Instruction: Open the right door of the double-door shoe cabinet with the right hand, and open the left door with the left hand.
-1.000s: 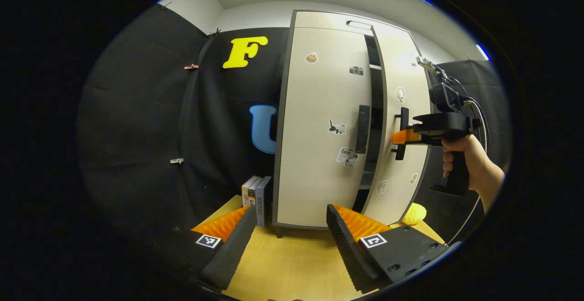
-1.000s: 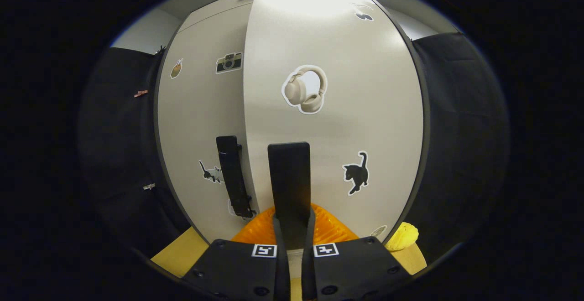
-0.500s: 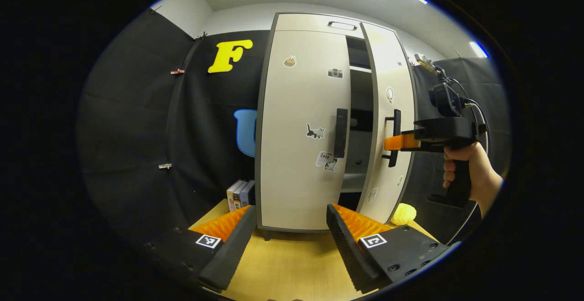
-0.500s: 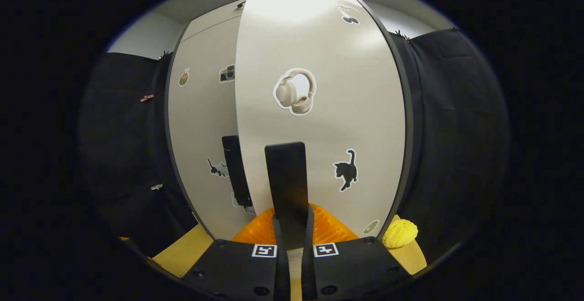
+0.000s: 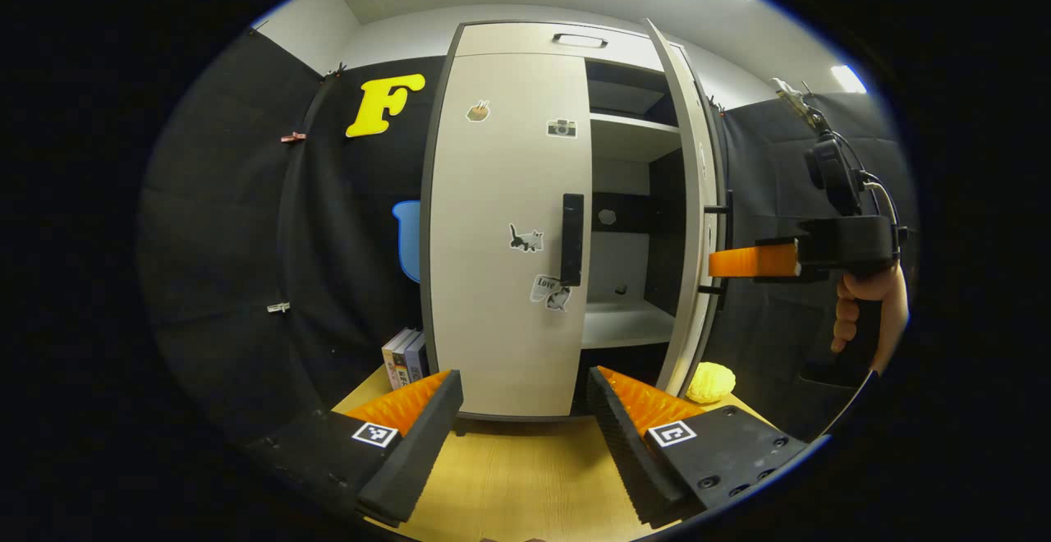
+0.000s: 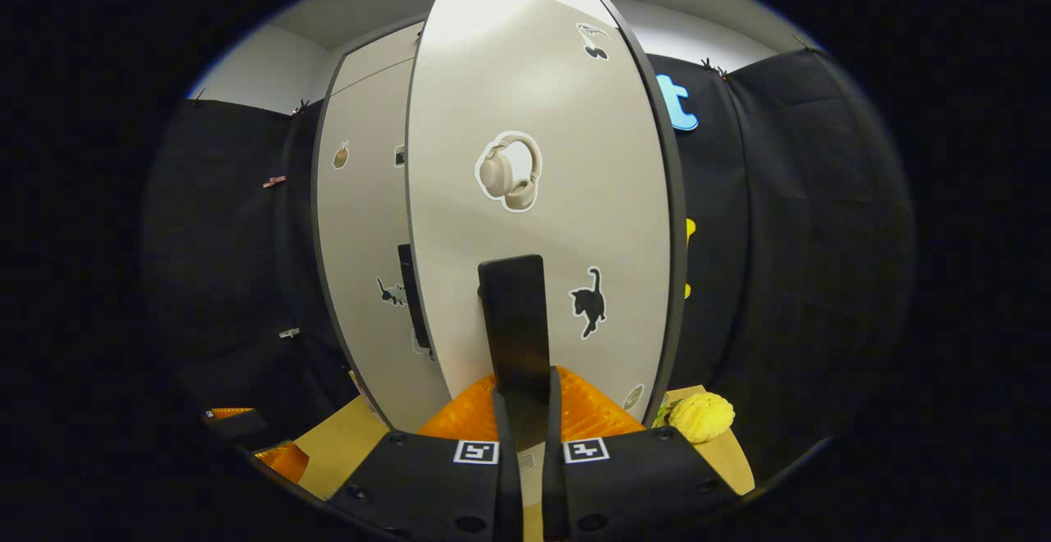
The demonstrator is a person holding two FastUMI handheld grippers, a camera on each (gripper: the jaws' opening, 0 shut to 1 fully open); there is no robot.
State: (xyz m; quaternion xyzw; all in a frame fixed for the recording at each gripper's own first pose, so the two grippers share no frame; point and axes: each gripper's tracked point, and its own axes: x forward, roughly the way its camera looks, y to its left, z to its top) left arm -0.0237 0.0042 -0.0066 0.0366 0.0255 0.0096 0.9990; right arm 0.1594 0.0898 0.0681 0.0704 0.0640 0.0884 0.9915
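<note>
The right door (image 5: 688,197) of the shoe cabinet (image 5: 525,37) is swung open, its handle (image 6: 515,324) clamped by the right hand-held gripper (image 6: 525,398). The left door (image 5: 505,230) is seen closed at 12 o'clock of the left hand-held gripper (image 5: 525,411), whose fingers are spread wide above the counter (image 5: 517,476).

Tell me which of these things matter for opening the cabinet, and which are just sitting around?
In use: right door, its handle, right gripper, left door, its handle, left gripper.
Lying about: books, yellow toy.
</note>
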